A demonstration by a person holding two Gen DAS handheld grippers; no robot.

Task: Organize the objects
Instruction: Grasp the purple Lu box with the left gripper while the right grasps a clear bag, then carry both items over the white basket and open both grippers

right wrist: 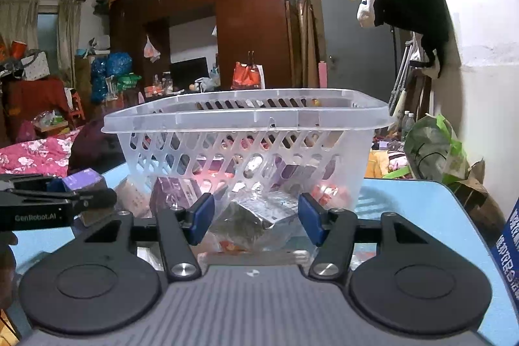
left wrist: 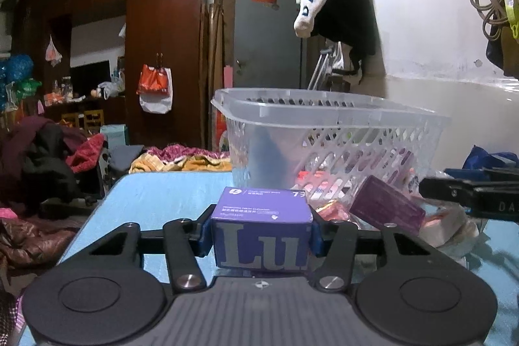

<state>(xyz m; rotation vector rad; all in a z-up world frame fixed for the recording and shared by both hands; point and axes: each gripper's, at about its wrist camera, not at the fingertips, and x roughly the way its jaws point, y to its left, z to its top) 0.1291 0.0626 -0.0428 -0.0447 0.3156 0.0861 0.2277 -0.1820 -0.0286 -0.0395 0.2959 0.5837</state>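
Purple box (left wrist: 261, 229) is clamped across its width in the left gripper (left wrist: 259, 235), low over the blue surface (left wrist: 155, 193). Basket (left wrist: 324, 119) lies directly ahead, rim higher than the box. Right gripper (right wrist: 256, 219) is spread open, nothing held, silver pouch (right wrist: 256, 216) between its fingers.

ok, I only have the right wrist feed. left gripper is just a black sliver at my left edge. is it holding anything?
Observer: Yes. The left gripper is shut on a purple box, one blue pad on each side.
Operator: where's the box relative to the basket?
Observer: On the near side of the clear basket, still outside it and lower than its rim.
Operator: anything else purple on that side?
Observer: A darker purple box lies tilted on the blue table, right of the held one, by the basket's base.
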